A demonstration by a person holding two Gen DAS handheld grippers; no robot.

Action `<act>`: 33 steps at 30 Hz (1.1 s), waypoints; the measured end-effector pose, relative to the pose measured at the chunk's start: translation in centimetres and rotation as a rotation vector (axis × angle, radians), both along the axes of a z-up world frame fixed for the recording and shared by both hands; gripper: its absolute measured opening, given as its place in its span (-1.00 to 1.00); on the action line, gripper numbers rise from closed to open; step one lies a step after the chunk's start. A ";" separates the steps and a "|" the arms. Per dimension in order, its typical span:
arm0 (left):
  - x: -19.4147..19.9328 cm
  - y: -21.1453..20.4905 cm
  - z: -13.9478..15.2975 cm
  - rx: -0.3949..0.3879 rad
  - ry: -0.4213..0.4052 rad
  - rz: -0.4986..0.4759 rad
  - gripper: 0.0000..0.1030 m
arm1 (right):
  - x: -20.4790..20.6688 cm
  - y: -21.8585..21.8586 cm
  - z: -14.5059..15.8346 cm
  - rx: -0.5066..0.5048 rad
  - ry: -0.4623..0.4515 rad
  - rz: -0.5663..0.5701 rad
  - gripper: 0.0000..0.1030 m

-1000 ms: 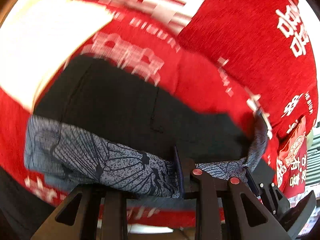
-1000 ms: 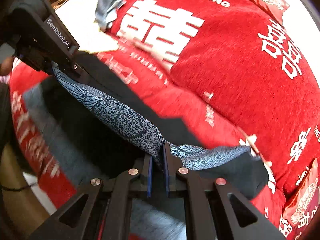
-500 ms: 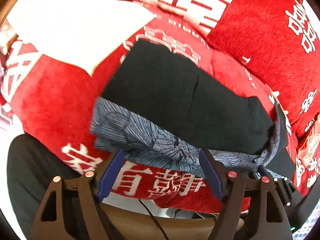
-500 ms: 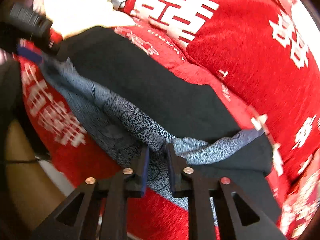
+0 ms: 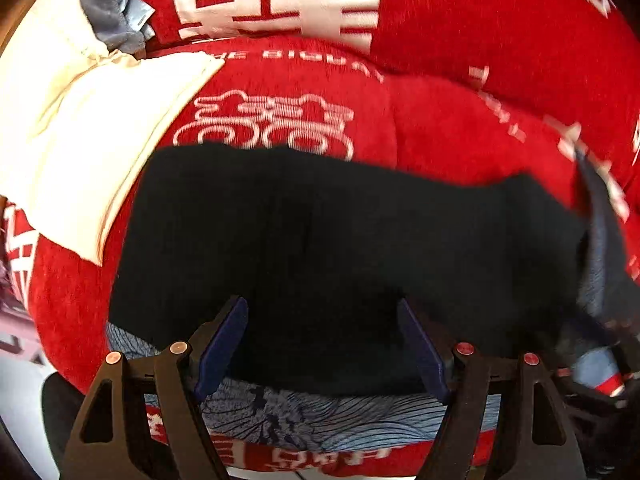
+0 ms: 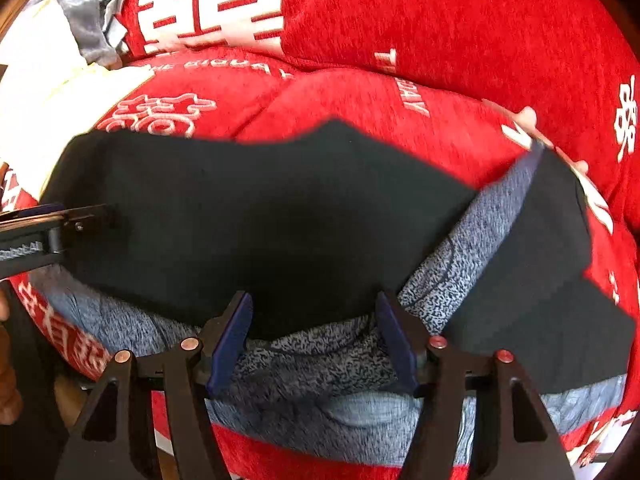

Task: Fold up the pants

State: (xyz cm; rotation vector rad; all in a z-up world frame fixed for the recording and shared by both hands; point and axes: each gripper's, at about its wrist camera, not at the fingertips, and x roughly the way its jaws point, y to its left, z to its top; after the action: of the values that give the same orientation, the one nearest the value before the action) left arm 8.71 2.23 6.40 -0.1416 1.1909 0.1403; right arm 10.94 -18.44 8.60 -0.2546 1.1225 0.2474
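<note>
Pants [image 5: 340, 248], black with a blue-grey patterned band along the near edge, are being shown lying folded on a red cushion [image 5: 460, 128] printed with white characters. In the left wrist view the left gripper [image 5: 322, 344] is being held with its jaws spread wide, nothing between them, and its blue-padded fingers [image 5: 222, 344] are being seen over the near edge of the black cloth at about 6 o'clock. The patterned band is being shown just below the fingertips, running from 7 o'clock to 5 o'clock. A white cloth [image 5: 80, 140] is being seen at 9 to 10 o'clock, beside the pants' far left corner (whether the two are touching cannot be told), and a grey crumpled cloth [image 5: 108, 8] is lying at 11 o'clock.

In the right wrist view the right gripper [image 6: 314, 342] is likewise being held wide apart and empty, its fingers [image 6: 232, 340] being shown over the speckled blue-grey band [image 6: 312, 364] at 6 o'clock. The pants [image 6: 260, 220] are being seen spread across the middle, with a strip of the speckled fabric running up toward 2 o'clock. The left gripper's body [image 6: 48, 236] is being seen at 9 o'clock, at the pants' left edge; motion blur is perhaps hiding whether it is touching the cloth.
</note>
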 end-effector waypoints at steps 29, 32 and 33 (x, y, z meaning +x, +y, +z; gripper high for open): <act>-1.9 -2.7 -1.4 0.039 0.084 -0.045 0.94 | 14.5 -16.6 0.3 -0.066 0.072 -0.514 -0.73; -1.9 -3.1 -1.1 0.034 0.084 -0.060 0.94 | 11.8 -18.2 3.0 0.003 -0.002 -0.544 -0.78; -1.9 -3.3 -1.1 0.038 0.081 -0.065 0.94 | 10.8 -18.7 3.9 0.014 -0.035 -0.548 -0.78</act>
State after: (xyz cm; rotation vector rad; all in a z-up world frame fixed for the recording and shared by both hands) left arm 6.79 -1.05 5.35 -0.0641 1.2710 0.1126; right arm 21.70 -37.12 12.46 0.0664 1.1125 -0.2348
